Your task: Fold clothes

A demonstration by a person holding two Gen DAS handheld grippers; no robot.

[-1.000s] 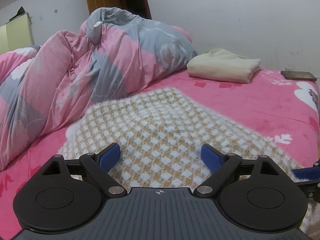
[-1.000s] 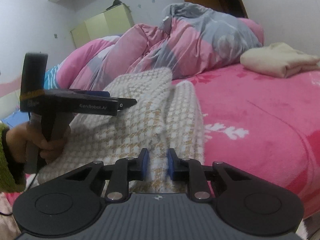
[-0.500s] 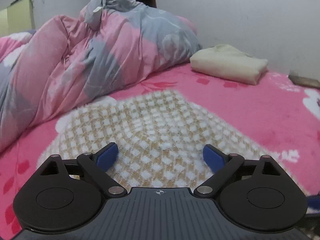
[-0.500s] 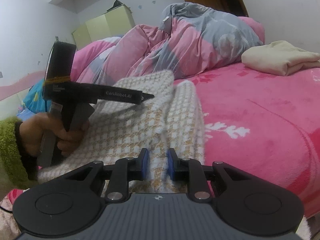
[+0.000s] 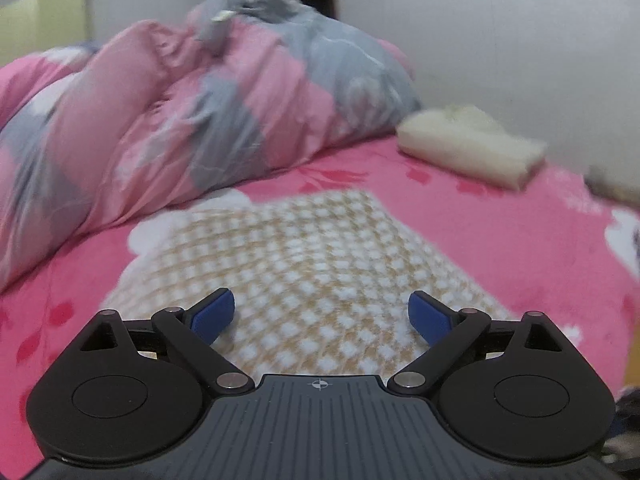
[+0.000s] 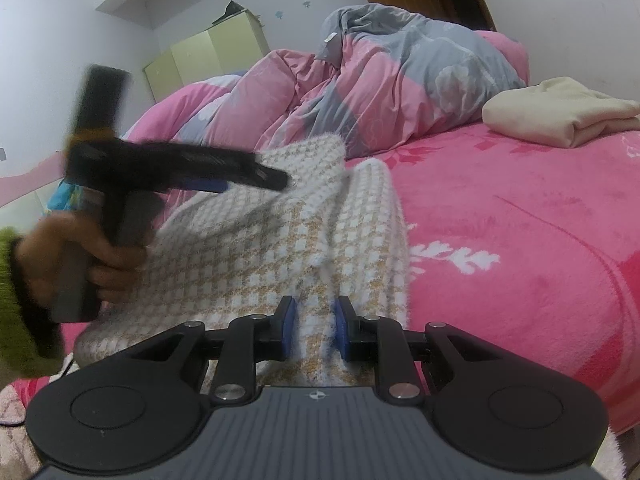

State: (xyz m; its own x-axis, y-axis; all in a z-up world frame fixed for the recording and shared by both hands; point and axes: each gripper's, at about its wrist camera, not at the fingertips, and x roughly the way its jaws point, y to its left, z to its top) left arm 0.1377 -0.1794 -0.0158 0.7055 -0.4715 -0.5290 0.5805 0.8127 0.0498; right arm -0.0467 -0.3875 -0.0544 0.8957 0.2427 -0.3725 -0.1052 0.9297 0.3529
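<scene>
Checked sweater (image 6: pixel 256 256) lies spread on your pink bedsheet (image 6: pixel 520 240), its near hem gathered into a ridge that your right gripper (image 6: pixel 313 330) pinches between its blue pads. Your left gripper (image 5: pixel 322 312) hangs just above the sweater's flat panel (image 5: pixel 304 256), jaws wide apart, holding nothing. Beyond sit the rumpled duvet (image 5: pixel 200 112) and a folded cream garment (image 5: pixel 472 148).

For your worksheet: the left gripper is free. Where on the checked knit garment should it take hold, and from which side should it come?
Probably the near left hem of the checked knit garment, coming from the bed's near edge. The garment lies flat, so only an edge offers a pinchable lip. The right gripper already clamps the hem further right, while the left gripper is open above it.
</scene>
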